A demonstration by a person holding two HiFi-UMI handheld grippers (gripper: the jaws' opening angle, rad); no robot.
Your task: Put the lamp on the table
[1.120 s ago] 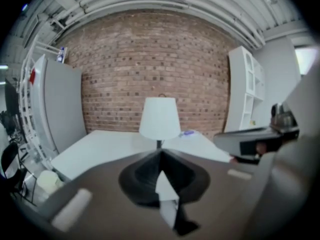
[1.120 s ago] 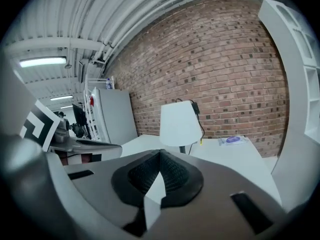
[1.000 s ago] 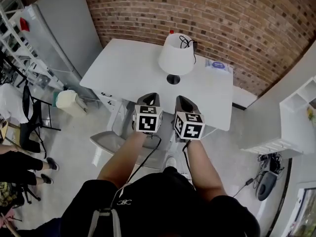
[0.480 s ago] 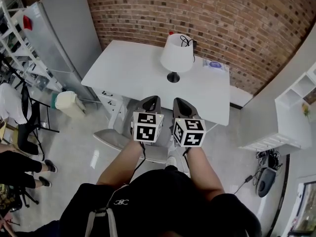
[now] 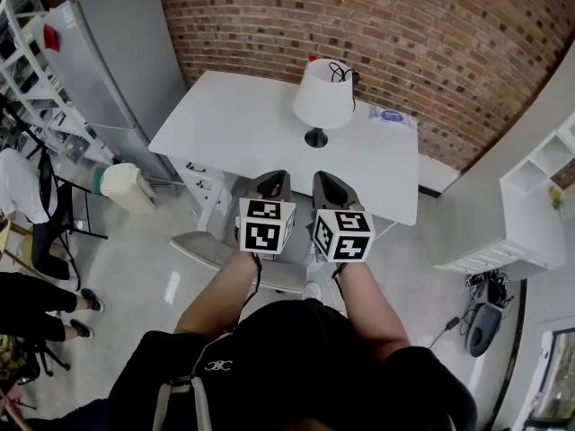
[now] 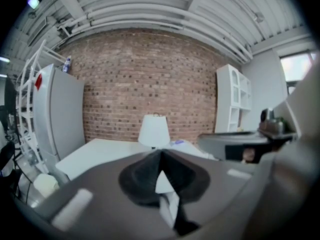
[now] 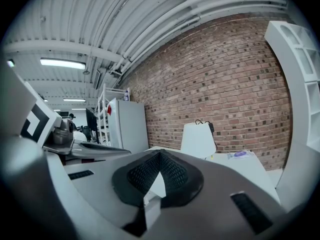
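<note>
Easing left gripper (image 5: 275, 178) and right gripper (image 5: 324, 180) back from lamp (image 5: 324, 98), standing on table (image 5: 225, 128). Keeping both jaws clenched, empty. Looking done.

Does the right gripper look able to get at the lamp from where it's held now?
Likely yes: the right gripper, shut and empty, points toward the lamp, with only bare table between them. Its jaws would have to open first.
</note>
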